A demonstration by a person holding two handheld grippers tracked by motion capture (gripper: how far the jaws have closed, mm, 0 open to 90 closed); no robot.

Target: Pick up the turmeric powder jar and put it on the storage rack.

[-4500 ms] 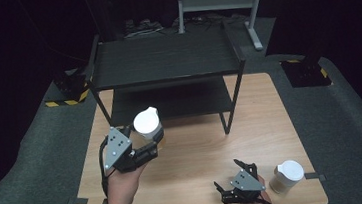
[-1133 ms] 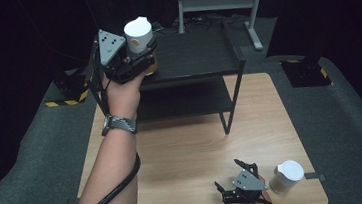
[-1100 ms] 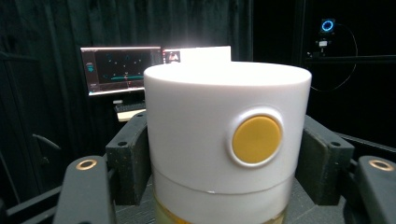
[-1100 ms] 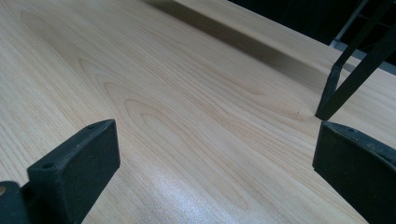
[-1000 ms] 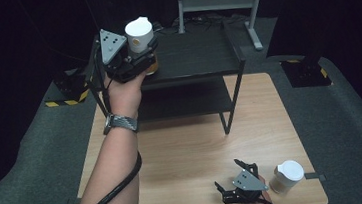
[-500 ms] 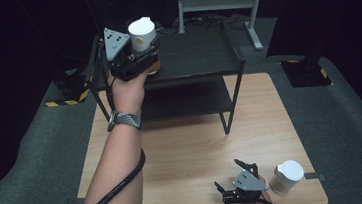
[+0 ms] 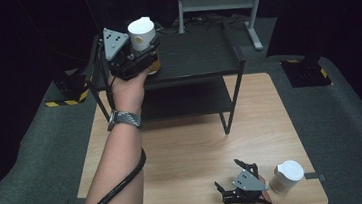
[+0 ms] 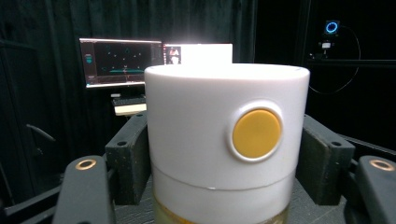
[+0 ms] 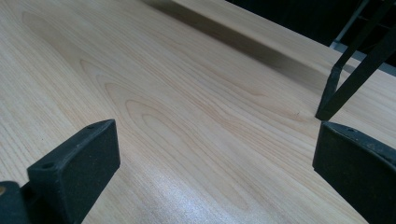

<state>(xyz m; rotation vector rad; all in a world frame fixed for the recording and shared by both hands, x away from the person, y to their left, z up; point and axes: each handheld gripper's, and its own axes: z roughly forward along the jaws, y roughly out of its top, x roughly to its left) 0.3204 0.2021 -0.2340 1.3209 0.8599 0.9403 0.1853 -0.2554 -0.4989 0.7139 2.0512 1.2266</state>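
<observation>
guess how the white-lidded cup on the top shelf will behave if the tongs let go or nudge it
The cup looks light, probably paper. Its upright stance on the flat shelf suggests it should stay put, though a nudge could tip it. The left tongs may dent it if squeezed.

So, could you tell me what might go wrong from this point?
The left gripper grips the cup below its white lid, near the shelf's front left edge; released there, it could tip off. Squeezing harder might pop the lid. The second cup stands at the table's corner beside the open right gripper, easily knocked off.
</observation>
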